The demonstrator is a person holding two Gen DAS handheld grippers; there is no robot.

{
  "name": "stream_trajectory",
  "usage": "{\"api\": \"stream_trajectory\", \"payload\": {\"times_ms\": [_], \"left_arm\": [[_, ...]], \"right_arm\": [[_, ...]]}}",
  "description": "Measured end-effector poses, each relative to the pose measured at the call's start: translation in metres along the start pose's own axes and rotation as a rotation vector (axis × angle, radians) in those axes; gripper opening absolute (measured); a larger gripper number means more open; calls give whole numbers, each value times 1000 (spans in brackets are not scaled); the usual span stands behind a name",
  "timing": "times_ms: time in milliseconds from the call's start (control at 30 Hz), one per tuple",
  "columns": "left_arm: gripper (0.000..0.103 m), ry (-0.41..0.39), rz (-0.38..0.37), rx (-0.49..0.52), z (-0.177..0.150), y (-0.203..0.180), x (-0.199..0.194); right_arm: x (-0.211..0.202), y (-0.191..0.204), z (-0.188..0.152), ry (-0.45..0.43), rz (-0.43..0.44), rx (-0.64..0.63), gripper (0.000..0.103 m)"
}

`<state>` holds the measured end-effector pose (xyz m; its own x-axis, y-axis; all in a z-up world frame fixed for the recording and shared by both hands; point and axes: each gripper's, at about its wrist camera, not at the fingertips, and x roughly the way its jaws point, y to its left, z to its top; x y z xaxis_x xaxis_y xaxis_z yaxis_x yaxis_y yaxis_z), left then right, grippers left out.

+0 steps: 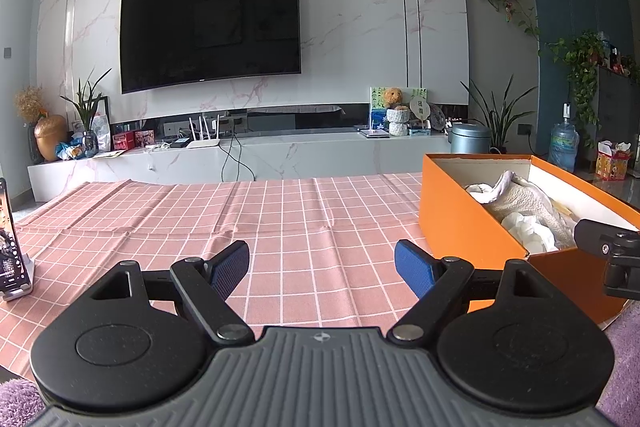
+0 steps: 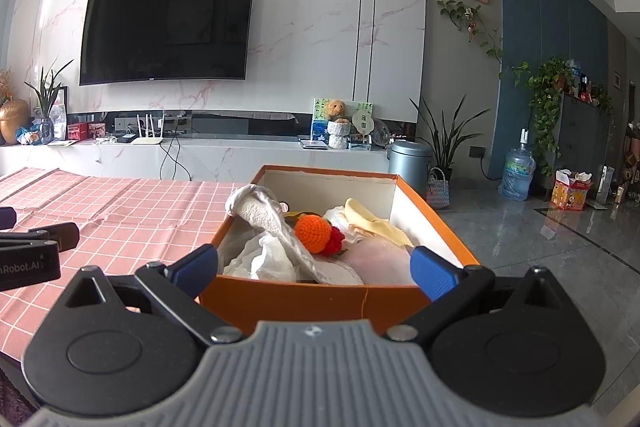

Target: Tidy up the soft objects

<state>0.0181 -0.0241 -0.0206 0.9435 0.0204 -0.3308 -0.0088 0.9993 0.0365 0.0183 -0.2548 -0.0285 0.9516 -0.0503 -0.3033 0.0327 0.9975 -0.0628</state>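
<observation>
Both jaws stand spread and empty, the left gripper (image 1: 322, 267) over the checked cloth (image 1: 280, 211) on the desk, the right gripper (image 2: 314, 267) at the near wall of the orange box (image 2: 312, 301) holding towel (image 2: 272, 217), crochet ball (image 2: 313, 233) and other soft things.

The left claw (image 1: 322, 269) is spread wide, its blue fingertips (image 1: 414, 269) well apart with nothing between them. The right claw (image 2: 314, 267) is likewise spread wide and grips nothing, held roughly level.
</observation>
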Motion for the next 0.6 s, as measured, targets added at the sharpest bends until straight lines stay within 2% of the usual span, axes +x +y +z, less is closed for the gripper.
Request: {"api": "stream_trajectory", "payload": {"times_ms": [600], "left_arm": [[97,-4,4,1,2,2,-2]], "right_arm": [[-3,-1,0,1,2,-1,100]]}}
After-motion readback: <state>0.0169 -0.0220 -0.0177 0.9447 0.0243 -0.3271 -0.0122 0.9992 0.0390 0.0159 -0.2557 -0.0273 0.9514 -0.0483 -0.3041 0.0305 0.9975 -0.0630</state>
